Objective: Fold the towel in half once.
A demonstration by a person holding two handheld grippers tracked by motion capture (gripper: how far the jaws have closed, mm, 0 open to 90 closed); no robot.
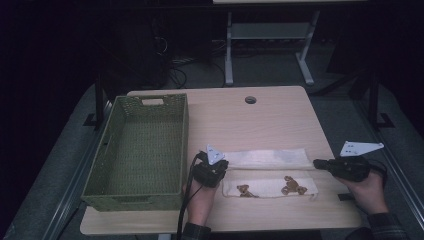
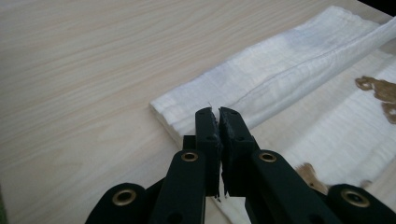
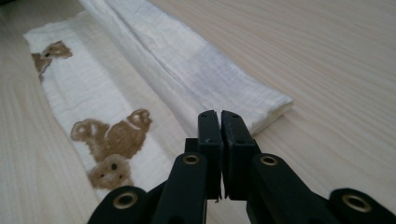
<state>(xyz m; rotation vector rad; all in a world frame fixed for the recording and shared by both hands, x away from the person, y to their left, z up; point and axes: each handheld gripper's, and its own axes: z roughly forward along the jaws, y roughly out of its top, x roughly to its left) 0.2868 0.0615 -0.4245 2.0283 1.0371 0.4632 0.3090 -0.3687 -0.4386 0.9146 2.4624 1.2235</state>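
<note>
Here we hold both grippers closed and empty: the folded cloth [image 1: 270,172] lies on the table [image 1: 280,115] between them, left gripper [image 1: 218,162] at its left end, right gripper [image 1: 318,163] at its right.

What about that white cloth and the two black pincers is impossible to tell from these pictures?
- Cloth: the high view is dim and small, so its bear prints are only brown blobs.
- Cloth's underside and inner layers: hidden by its own fold in the left gripper view and the right gripper view.
- Left gripper: from above, its body and grey plate cover the jaw tips.
- Basket: its near wall hides the floor just behind it.
</note>
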